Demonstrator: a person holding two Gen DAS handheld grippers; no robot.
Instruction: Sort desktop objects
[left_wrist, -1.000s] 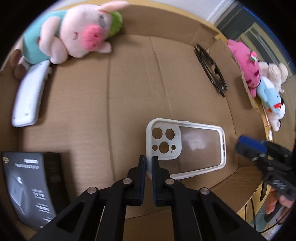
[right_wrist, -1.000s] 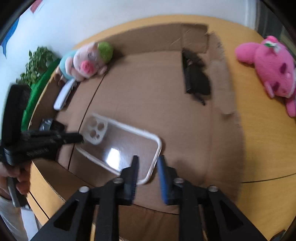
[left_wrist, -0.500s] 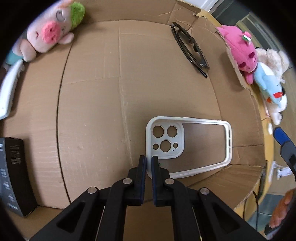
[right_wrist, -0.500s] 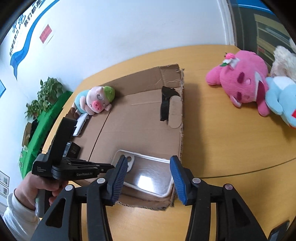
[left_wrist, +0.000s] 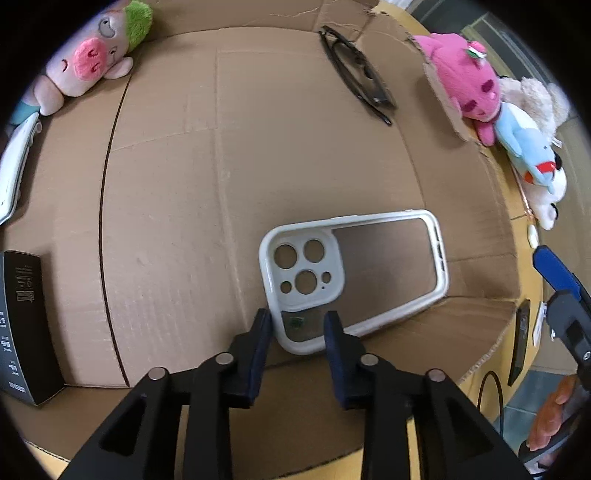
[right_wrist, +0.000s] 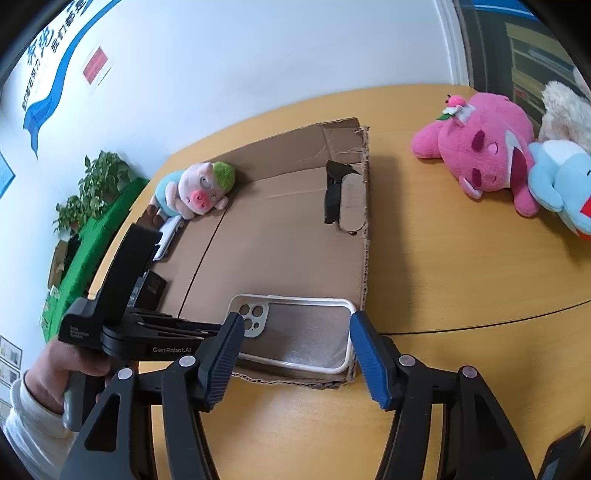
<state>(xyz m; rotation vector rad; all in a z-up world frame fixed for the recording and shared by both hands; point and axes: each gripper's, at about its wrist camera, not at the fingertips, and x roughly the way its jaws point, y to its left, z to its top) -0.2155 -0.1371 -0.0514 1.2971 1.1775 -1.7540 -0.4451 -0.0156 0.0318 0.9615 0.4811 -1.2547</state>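
Change: both sets of tongs were clamped on the phone case a second ago; both have now let go, and the case lies flat on the cardboard
Left tongs (left_wrist: 298, 321): jaws opening, spread either side of the camera-hole corner of the phone case (left_wrist: 354, 284); pads look clear of the rim, so released, nothing gripped
Right tongs (right_wrist: 295, 332): jaws opening wide, drawn back and up from the case's near edge; nothing between the pads, released
Phone case: white-rimmed, clear-backed, lying flat at the near right corner of the cardboard sheet (left_wrist: 258, 166), at about 5 o'clock from the sheet's middle in the left wrist view; camera cut-outs toward the left tongs
Cardboard sheet: flattened box on the desk (right_wrist: 461, 277), serving as the sorting area
Already on the sheet: pig plush (left_wrist: 92, 62) at 11 o'clock, white device (left_wrist: 16, 166) at 9 o'clock, black box (left_wrist: 26, 325) at 8 o'clock, black glasses (left_wrist: 358, 77) at 1 o'clock
Off the sheet: pink plush (right_wrist: 484, 155) and blue plush (right_wrist: 557, 181) on the bare desk at 2 o'clock, touching one another
Meaning for the task: the case looks placed; that step seems finished
Likely next: the plush toys beside the sheet look like the remaining candidates, though that is only a guess
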